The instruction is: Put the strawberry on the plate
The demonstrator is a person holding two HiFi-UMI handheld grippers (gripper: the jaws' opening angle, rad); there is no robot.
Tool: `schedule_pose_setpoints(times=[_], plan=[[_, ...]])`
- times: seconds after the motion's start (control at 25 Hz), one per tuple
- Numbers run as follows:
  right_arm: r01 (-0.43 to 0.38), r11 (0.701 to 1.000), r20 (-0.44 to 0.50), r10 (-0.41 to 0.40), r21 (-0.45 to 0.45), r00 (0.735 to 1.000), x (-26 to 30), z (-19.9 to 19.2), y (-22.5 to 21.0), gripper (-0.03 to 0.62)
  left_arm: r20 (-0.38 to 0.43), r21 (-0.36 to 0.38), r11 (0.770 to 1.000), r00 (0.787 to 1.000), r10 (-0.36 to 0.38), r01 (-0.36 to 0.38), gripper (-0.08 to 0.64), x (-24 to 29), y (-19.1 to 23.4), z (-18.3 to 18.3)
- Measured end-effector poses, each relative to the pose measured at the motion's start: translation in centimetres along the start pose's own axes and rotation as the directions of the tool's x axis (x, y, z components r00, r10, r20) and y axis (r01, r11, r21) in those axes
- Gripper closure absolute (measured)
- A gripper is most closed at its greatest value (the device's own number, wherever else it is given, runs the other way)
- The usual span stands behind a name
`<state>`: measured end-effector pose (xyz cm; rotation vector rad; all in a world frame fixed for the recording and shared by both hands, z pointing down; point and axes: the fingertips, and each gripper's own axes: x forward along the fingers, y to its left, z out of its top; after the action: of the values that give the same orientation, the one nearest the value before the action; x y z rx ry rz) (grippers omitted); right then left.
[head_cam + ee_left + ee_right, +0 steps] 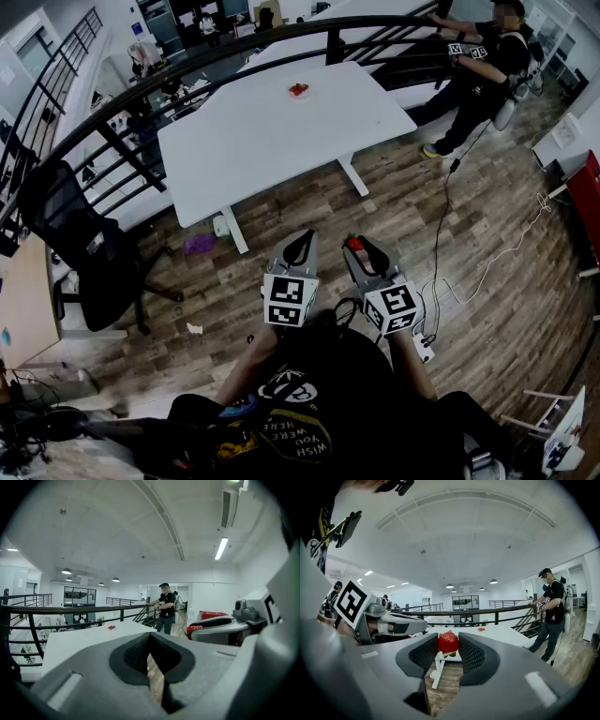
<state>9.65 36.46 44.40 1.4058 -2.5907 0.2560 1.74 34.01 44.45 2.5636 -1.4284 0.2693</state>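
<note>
Strawberry (448, 641) is sitting between the two padded jaws of the right claw (364, 251), which is grasping it at the tips, both pads pressing on its red sides. In the head view it is showing as a small red spot at the front of that claw, hanging in the air above the wooden floor (281, 225) and well apart from the white bench (253, 141).

The left claw (300, 246) is hovering just beside the right one, clenched with its jaws meeting at the tips and nothing between them.

Far across the bench, near its back edge, the plate (298, 97) is lying with something red (298, 89) already resting on it; what that item is cannot be told from here. A dark railing (234, 47) is curving behind the bench, and a person (483, 66) is leaning on it at the right.
</note>
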Motion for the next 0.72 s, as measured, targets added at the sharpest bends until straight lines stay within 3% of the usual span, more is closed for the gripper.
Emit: schedule_pose_setpoints(times=[0.72], plan=[[0.003, 1.0, 0.002, -0.003, 0.009, 1.0, 0.5, -0.2, -1.4, 0.453, -0.034, -0.017, 1.0, 0.999, 0.003, -0.004, 0.555, 1.4, 0.0, -0.8]])
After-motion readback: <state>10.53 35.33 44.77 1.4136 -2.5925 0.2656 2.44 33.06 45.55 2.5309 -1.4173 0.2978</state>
